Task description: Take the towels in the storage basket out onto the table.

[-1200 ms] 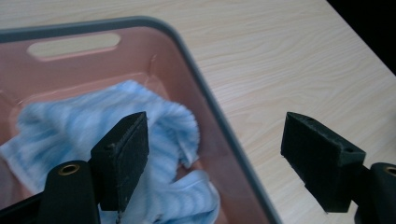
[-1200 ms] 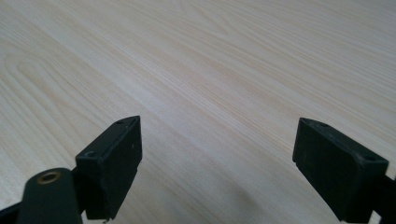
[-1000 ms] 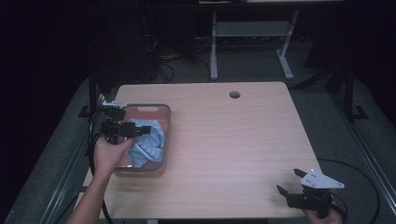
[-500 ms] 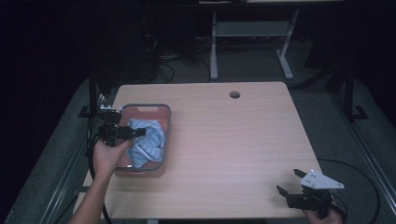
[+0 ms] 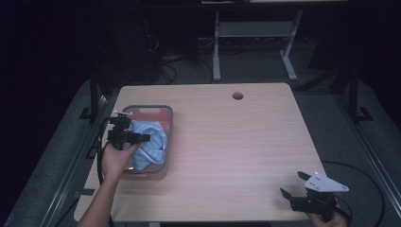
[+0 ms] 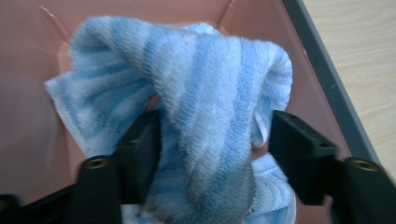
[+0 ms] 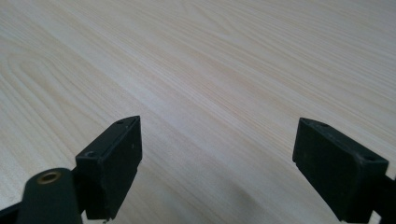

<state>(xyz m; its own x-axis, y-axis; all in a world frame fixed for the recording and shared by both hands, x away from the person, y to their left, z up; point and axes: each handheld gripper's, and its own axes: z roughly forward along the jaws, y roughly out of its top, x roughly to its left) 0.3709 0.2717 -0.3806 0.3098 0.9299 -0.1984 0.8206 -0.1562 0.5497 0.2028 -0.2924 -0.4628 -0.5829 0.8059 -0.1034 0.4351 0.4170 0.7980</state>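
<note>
Towel (image 6: 205,93): blue and white striped, bunched up in my tray at the table's left side
Table (image 5: 236,142): pale wood, one round hole (image 5: 238,96) near the far edge
Tray (image 5: 163,171): reddish with a grey rim
Left gripper (image 6: 215,140): jaws have just been closing around a fold of towel; left pad touches it, right pad is just short
Right gripper (image 7: 215,154): jaws wide apart, holding nothing, over bare wood at the near right corner

Towel (image 6: 205,107): soft terry cloth, fuzzy ribbed pile, blue-white stripes. Bin (image 6: 32,70): smooth pinkish plastic, slight sheen, grey rim. Bench (image 7: 233,70): pale wood-grain laminate, smooth, matt with faint sheen. Left claw (image 6: 215,149) and right claw (image 7: 217,163): matt black plastic jaws, brass-look screw inserts.
</note>
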